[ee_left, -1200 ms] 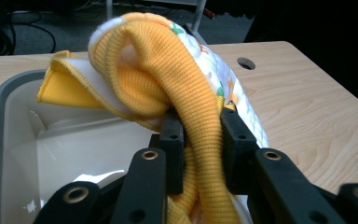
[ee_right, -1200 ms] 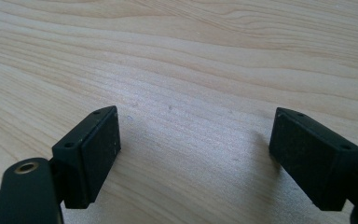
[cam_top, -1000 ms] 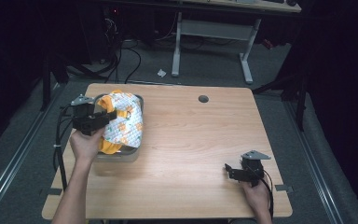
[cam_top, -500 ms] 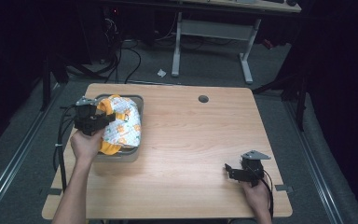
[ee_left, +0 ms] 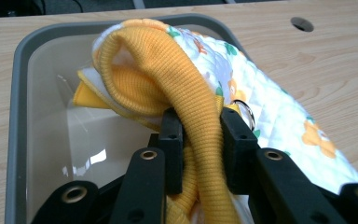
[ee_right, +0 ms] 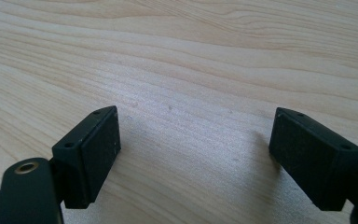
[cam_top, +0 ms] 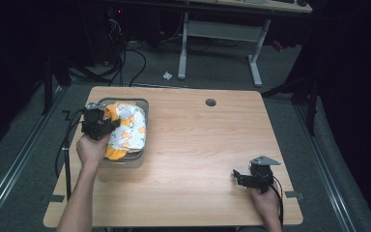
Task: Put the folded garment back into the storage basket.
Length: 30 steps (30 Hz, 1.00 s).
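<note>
A small garment (cam_top: 125,130), white with an orange flower print and a yellow ribbed edge (ee_left: 168,74), lies bunched in a grey bin (cam_top: 142,104) at the table's left. My left gripper (cam_top: 110,124) is shut on the yellow ribbed band (ee_left: 200,140), which passes between the two black jaws just over the bin's inside (ee_left: 51,121). A metal ring (ee_left: 246,111) on the garment shows beside the right jaw. My right gripper (cam_top: 236,176) rests low over the bare wood at the front right, its jaws wide open (ee_right: 196,154) with nothing between them.
The wooden table (cam_top: 203,145) has a round cable hole (cam_top: 210,102) near its far edge. Behind the table stand a white desk frame (cam_top: 217,34) and cables (cam_top: 125,58) on the dark floor. A cable (cam_top: 65,150) trails off the left table edge.
My left gripper has sunk a little, lowering the garment further into the bin. The right gripper has kept still.
</note>
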Available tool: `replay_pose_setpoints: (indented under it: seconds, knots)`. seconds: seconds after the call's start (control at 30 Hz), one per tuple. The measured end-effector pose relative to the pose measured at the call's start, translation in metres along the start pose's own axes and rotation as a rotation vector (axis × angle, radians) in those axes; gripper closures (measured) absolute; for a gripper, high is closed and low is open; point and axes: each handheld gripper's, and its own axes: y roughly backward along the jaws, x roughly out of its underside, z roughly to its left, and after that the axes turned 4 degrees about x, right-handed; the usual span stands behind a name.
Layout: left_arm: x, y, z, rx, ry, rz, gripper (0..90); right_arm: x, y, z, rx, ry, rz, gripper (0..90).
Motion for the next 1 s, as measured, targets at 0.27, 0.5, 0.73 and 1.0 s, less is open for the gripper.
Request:
replay_pose_setpoints:
  seconds: [0.27,0.5,0.73,1.0]
  knots:
    - [0.005,-0.014,0.006,-0.029,0.016,0.046,72.7,0.0,0.0,0.0,0.0,0.0,0.0,16.4]
    - [0.008,-0.024,0.004,-0.059,0.007,0.085,71.9,0.0,0.0,0.0,0.0,0.0,0.0,16.4]
    - [0.008,-0.026,0.008,-0.092,0.046,0.102,61.5,0.0,0.0,0.0,0.0,0.0,0.0,16.4]
    - [0.008,-0.021,0.007,-0.121,0.052,0.064,46.6,0.0,0.0,0.0,0.0,0.0,0.0,16.4]
